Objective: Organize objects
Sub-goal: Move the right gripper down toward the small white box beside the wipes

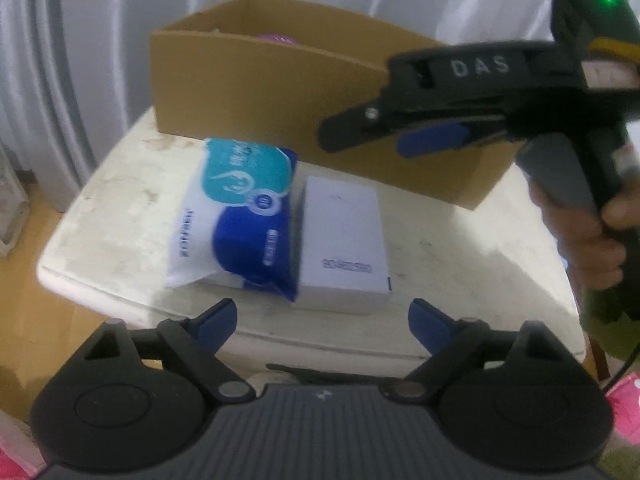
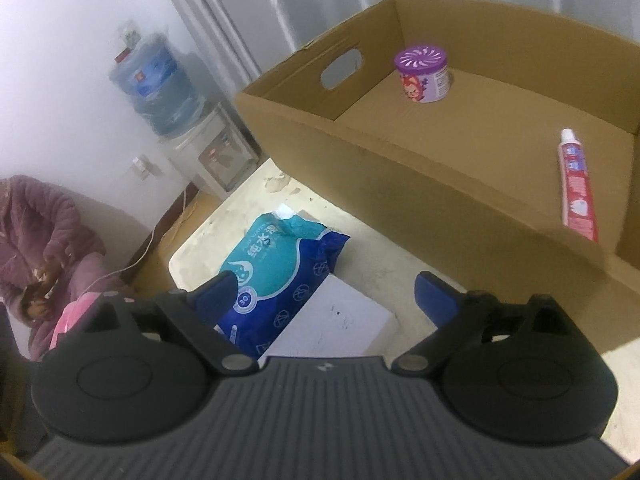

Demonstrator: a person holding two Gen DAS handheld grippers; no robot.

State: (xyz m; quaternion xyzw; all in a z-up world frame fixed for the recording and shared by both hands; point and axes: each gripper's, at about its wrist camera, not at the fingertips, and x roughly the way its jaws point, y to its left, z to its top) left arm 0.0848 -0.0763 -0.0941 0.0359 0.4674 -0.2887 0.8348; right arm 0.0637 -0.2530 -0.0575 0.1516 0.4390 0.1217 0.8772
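Note:
A blue and teal wet-wipes pack (image 1: 236, 216) lies on the white table (image 1: 120, 208) beside a white box (image 1: 344, 240); both also show in the right wrist view, the pack (image 2: 280, 276) and the box (image 2: 336, 324). Behind them stands an open cardboard box (image 1: 256, 88) (image 2: 360, 152) holding a purple-lidded jar (image 2: 424, 74) and a red toothpaste tube (image 2: 578, 184). My left gripper (image 1: 322, 320) is open and empty at the table's front edge. My right gripper (image 2: 322, 296) is open and empty above the pack and white box; it shows in the left wrist view (image 1: 372, 136) in front of the cardboard box.
A water dispenser (image 2: 172, 100) stands by the wall at the left. A person in a pink jacket (image 2: 44, 240) sits low at the far left. Curtains hang behind the table. Wooden floor surrounds the table.

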